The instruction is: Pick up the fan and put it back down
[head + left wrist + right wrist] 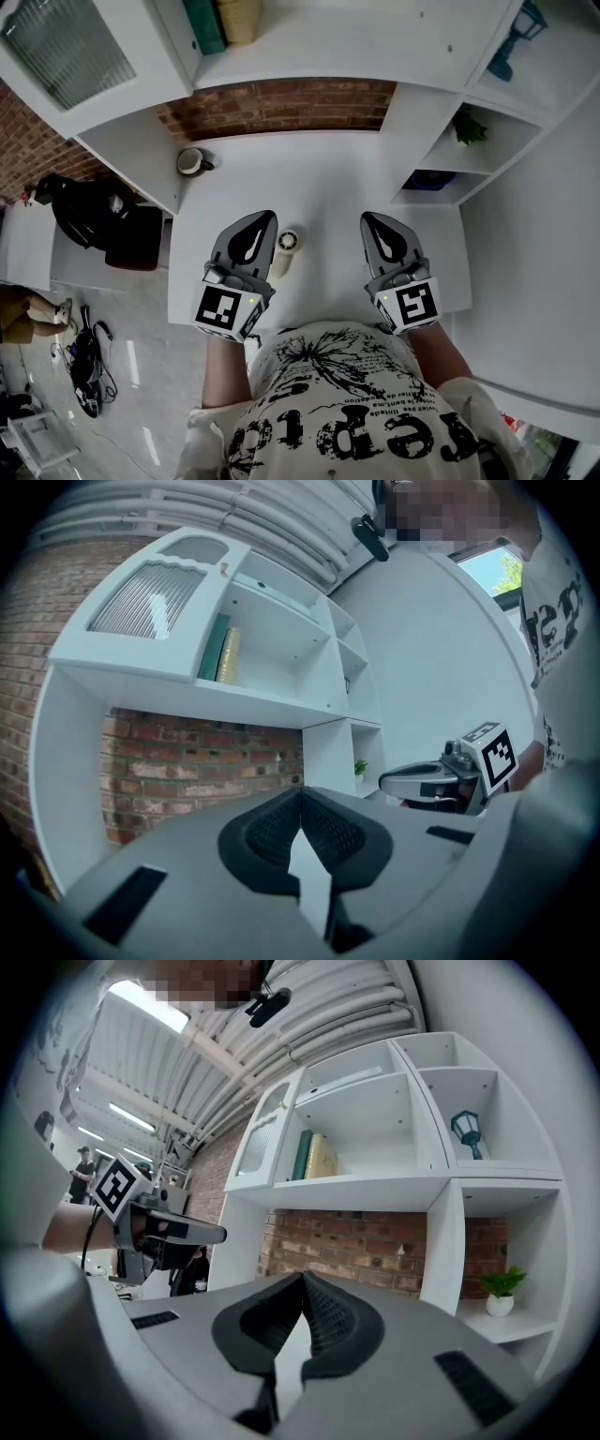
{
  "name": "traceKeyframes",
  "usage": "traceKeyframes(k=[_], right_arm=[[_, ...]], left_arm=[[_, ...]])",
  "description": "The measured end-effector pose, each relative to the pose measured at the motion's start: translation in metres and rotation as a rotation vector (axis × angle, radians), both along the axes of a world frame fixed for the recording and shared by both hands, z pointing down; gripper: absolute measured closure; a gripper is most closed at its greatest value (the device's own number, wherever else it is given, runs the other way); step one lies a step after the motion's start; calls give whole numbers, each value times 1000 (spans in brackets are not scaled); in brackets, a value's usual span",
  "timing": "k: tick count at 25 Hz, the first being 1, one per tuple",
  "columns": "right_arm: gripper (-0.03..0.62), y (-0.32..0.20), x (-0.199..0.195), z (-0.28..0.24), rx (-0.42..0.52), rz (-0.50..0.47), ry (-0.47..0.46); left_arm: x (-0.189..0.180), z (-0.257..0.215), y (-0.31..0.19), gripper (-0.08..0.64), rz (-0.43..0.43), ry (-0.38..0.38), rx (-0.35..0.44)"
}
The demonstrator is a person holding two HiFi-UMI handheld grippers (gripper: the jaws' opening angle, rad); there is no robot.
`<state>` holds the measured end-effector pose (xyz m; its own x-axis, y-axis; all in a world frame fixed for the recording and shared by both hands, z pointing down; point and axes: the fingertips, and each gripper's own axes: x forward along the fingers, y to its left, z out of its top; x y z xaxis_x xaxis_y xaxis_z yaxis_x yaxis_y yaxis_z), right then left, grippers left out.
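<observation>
Mug [194,162] upright on the white desk [319,169], well ahead of and to the left of the left fingertips. Left gripper [268,217] over the near half of the desk, fingers closed tip to tip, nothing gripped; only a thin sliver of bare desk visible below the meeting tips in the left gripper view. Fan [286,247] lying flat on the desk just to the right of the left fingers, beside them and not between them, round head toward the fingertips, handle toward the marker cube; contact with the fingers not determinable. Same fan between both grippers, well apart from the right fingers. Right gripper [368,218] level with the left, fingers likewise pressed together at the tips, empty. Ahead of and to the right of the right fingertips, in the shelf unit [422,103]: potted plant [469,127] in one compartment, teal lantern [514,37] in the compartment above.
</observation>
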<state>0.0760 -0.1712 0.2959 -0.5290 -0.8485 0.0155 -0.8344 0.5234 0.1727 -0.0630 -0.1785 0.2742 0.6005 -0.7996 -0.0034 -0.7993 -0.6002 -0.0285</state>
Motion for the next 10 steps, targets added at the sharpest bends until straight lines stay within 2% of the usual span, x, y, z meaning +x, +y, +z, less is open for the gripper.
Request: traceKeyframes(k=[2,6,10], right_arm=[[578,0,0,0,-3,0,-4],[578,1,-2,2,-6,-2,-10],[578,2,-2,6,-10,0,-11]], left_arm=[[0,5,1,546,4,-20,-14],[-3,7,2,546,-5,-14,-16],[-6,15,4,545,-4,-51,-33]])
